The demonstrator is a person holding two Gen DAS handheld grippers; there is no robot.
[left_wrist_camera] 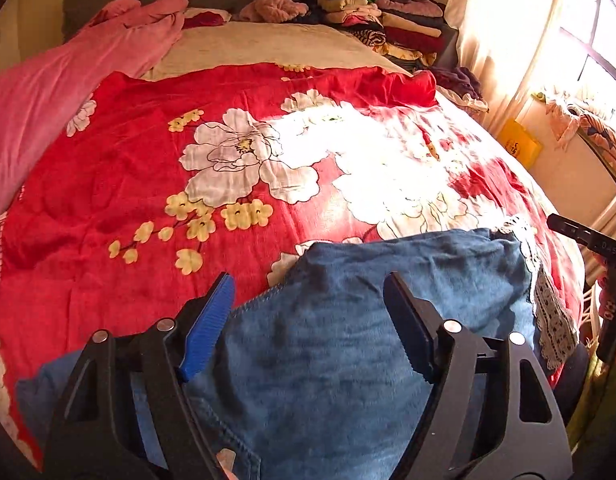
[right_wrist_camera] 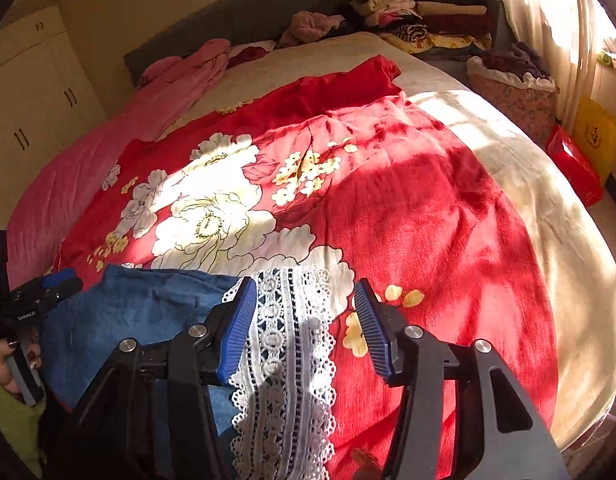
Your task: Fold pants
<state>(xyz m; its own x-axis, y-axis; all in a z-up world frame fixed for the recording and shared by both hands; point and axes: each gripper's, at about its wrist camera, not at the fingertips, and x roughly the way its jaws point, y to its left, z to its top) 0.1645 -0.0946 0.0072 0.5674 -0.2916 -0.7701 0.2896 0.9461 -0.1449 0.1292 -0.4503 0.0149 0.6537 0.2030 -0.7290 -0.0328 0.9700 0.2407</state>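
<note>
Left wrist view. Your left hand-held gripper (left_wrist_camera: 308, 292): jaws released, nothing pinched, poised over the blue pants (left_wrist_camera: 348, 340), which lie on the red floral blanket (left_wrist_camera: 127, 200) at 6 o'clock. Risk: closing here likely catches blanket along with denim.

Right wrist view. Your right hand-held gripper (right_wrist_camera: 303, 300): jaws apart, straddling the pants' lace trim (right_wrist_camera: 283, 360), not gripping. Risk: open lacework may snag on ribbed pads (right_wrist_camera: 239, 332) or stretch, skewing the fold. Sun glare hides edges at 10 o'clock.
</note>
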